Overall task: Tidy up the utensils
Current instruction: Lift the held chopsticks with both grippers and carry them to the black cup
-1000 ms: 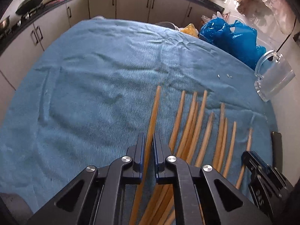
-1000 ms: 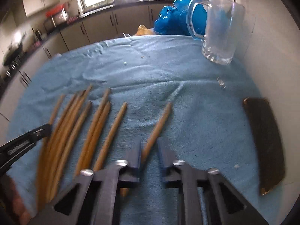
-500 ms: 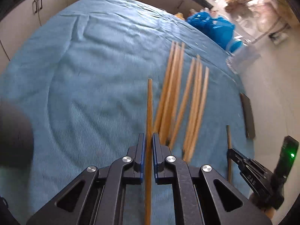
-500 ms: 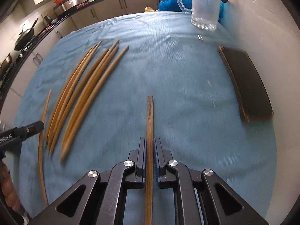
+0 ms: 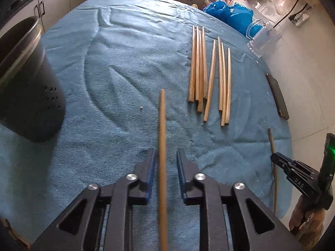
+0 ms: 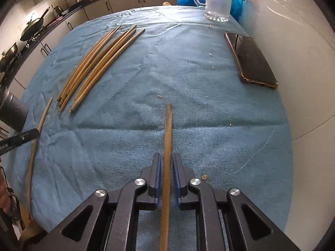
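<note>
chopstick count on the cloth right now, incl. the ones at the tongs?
10. Eight lie loose as a row of chopsticks on the blue cloth. One sits between the opening left tongs, one between the opening right tongs. Overlaps may hide more.

The fuzzy blue terry-cloth table cover (image 6: 209,108) looks soft and matt; the pale wooden chopsticks (image 5: 201,67) are smooth, unvarnished; the dark perforated utensil holder (image 5: 27,96) looks like dull metal; clear glass mug (image 6: 217,0), glossy black phone (image 6: 251,60).

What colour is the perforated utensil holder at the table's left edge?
Dark grey to black, with small round holes in its side: utensil holder. Shows best in the left wrist view.
</note>
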Demonstrator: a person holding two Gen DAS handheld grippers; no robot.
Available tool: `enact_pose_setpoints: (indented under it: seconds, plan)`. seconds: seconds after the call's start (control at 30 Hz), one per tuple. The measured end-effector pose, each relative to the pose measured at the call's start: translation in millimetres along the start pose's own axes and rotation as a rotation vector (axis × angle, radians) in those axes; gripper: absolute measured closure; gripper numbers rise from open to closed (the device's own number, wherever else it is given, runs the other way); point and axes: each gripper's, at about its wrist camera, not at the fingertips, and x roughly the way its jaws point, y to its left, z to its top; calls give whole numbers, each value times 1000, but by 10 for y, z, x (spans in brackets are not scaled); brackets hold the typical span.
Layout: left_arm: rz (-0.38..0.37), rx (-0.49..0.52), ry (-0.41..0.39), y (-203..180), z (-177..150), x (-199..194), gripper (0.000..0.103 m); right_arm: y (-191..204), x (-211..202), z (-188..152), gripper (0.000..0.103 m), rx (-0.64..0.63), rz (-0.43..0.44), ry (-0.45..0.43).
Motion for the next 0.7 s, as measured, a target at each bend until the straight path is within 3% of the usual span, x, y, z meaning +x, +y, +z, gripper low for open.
enact_pose_setpoints:
  seconds: [0.43,0.7]
  plan:
    - [98,65,86,-208,418,195,78,16,271,532,83,-16,-40,182]
    - [102,96,109,-233,552,262,78,59,381,737,83,-45,-33,287]
